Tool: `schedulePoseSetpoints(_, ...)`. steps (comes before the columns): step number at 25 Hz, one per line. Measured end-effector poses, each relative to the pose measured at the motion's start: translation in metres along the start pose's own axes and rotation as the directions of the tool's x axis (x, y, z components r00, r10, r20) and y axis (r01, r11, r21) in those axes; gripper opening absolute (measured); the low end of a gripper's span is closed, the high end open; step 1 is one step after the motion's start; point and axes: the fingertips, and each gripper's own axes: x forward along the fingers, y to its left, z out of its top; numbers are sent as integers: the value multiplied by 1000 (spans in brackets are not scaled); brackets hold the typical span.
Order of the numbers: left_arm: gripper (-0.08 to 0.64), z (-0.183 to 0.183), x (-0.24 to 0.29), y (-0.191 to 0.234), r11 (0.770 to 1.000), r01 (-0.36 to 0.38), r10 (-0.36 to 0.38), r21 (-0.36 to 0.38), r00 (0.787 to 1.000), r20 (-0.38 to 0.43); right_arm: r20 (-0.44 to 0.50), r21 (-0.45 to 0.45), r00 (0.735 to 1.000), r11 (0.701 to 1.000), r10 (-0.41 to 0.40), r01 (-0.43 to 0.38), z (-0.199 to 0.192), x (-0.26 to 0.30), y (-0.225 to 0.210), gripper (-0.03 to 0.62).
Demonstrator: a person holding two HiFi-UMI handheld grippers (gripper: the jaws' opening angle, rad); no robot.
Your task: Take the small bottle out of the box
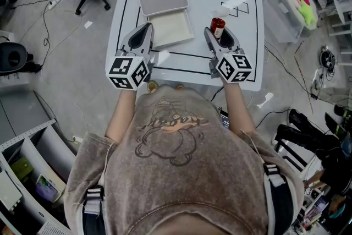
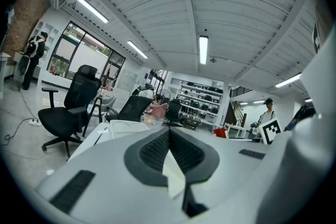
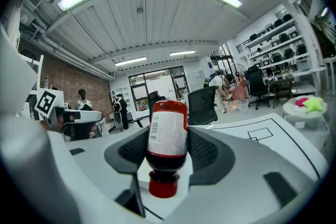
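Grasping small bottle [image 3: 167, 126] in jaws of right gripper [image 3: 168, 143], at 3 o'clock of open box [image 1: 171, 27] on table [image 1: 242, 47]; jaws of left gripper [image 2: 169, 136] clenched, empty

In the head view we saw only part of the small bottle [image 1: 218, 26] between the right gripper's [image 1: 219, 32] fingers, which covered the rest. In the right gripper view the print on its label was too small to read. In the left gripper [image 2: 169, 134] view the pressed-together fingers covered nearly all of the box [image 2: 122, 127], leaving a pale edge above the left finger, and both hands were hidden under the marker cubes [image 1: 127, 71] behind the fingers.
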Motion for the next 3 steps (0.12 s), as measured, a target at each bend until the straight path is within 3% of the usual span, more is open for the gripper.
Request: schedulePoseSetpoints(3,2,0,-1,-2,1000,-4,4,-3,1000,1,1,0,1000,1000,3,-3,0,-3,0,227)
